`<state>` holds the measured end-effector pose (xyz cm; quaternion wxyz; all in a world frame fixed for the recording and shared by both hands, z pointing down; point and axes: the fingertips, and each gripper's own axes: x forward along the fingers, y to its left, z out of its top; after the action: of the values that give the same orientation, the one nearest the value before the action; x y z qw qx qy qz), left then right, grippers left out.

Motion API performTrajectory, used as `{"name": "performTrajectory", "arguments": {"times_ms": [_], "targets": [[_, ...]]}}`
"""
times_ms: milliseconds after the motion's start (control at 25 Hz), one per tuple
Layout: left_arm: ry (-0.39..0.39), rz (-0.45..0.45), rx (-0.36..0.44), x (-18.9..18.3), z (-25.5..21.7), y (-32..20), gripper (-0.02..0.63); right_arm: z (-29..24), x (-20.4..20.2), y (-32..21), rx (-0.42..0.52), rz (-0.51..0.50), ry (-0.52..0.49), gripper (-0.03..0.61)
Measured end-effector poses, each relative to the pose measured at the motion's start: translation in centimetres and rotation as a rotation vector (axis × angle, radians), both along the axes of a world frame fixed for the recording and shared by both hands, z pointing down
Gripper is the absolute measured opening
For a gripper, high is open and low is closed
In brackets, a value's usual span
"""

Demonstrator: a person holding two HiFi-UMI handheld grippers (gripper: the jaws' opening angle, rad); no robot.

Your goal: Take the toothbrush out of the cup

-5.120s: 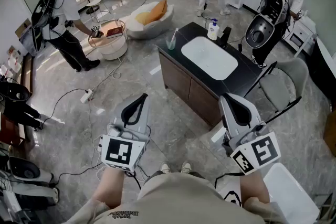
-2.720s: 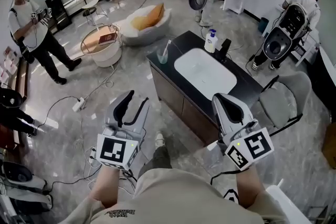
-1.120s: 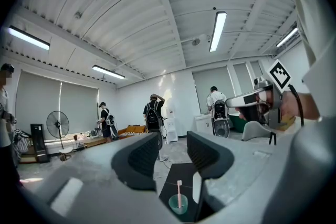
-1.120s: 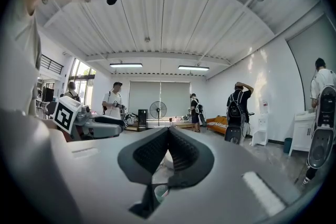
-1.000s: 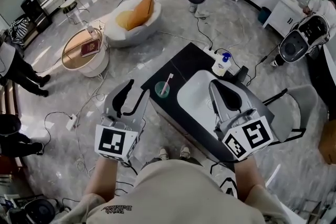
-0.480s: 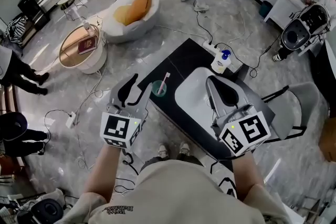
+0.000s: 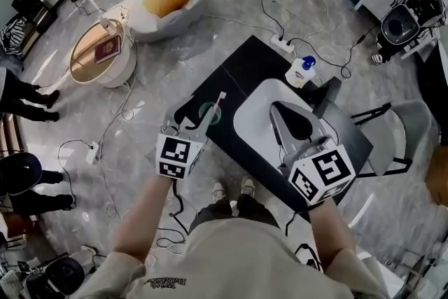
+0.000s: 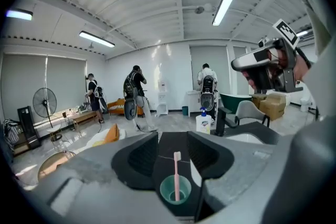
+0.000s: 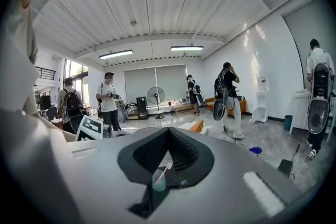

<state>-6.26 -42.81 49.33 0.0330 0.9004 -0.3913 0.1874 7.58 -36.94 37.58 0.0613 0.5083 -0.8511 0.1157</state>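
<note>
We count 1 black counter (image 7: 238,73), 1 white sink (image 7: 257,103), 2 grippers, 1 soap btl (image 7: 301,71), 1 cup (image 7: 208,114), 1 toothbrush (image 7: 216,103).
L gripper (image 8: 173,137): jaws wide, cup just ahead in line w/ gap, not touching.
R gripper (image 9: 168,131): tips together, nothing held, above sink.
Toothbrush pink, stands in teal cup at counter edge, bristles up; head maybe whitish.
Grey marble floor (image 7: 175,31), open room, several ppl (image 8: 133,86) in bkgd.

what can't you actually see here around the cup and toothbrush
- Cup base: left gripper view, cut off by the left gripper's body.
- Cup's lower part: right gripper view, behind the right gripper's jaw.
- Left gripper's jaws: head view, mostly under its marker cube.
- Pump bottle label: head view, too small.
</note>
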Motion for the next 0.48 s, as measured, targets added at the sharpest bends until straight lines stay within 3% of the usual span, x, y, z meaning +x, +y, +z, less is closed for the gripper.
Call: {"name": "performTrajectory", "arguments": {"times_ms": [480], "targets": [[-0.142,0.062,-0.207,2.5,12.0,-3.0,0.179,6.1,2.0,-2.4,-0.126,0.060,0.009,0.003]]}}
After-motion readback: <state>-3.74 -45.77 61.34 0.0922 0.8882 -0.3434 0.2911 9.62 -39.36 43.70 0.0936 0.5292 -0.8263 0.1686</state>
